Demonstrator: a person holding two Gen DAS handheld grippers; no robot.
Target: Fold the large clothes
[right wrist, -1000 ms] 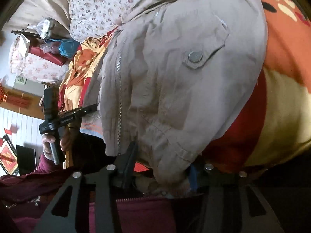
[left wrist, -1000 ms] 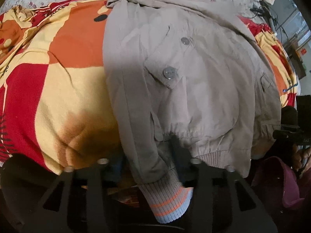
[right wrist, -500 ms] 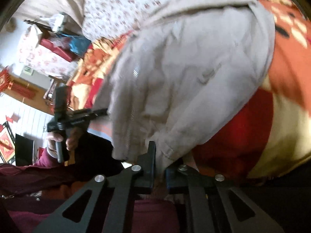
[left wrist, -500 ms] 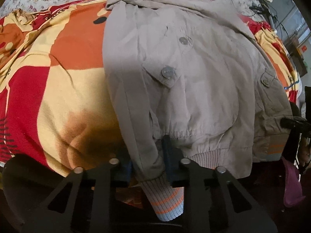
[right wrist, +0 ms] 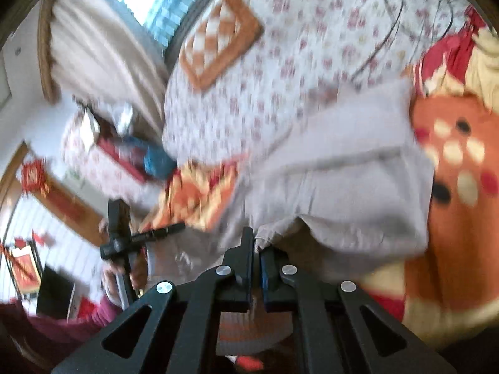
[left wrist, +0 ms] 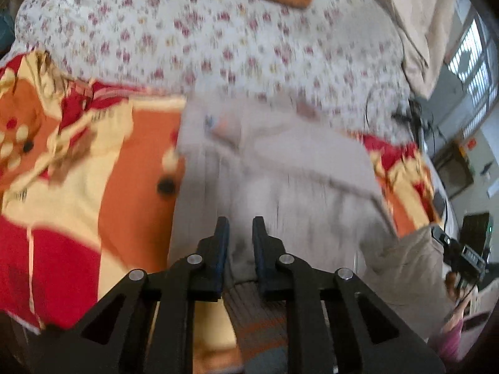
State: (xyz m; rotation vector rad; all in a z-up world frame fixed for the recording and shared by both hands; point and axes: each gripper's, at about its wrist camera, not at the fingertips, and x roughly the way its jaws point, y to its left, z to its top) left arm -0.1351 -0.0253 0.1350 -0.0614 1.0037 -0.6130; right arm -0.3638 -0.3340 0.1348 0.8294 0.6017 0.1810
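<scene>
The ribbed hem of the beige jacket (left wrist: 299, 205) is pinched between the closed jaws of the left tongs (left wrist: 239, 243). Its opposite hem corner is clamped in the closed right tongs (right wrist: 256, 258). The jacket is held raised above the orange-and-red blanket (left wrist: 93, 218) on the bed. Beyond it, a floral sheet (left wrist: 218, 46) is seen, blurred.

Motion blur smears the jacket (left wrist: 280, 187) and floral sheet (left wrist: 218, 46); buttons indistinguishable. The jacket's striped cuff (left wrist: 259, 327) is cut off below the fingers (left wrist: 222, 243).
</scene>
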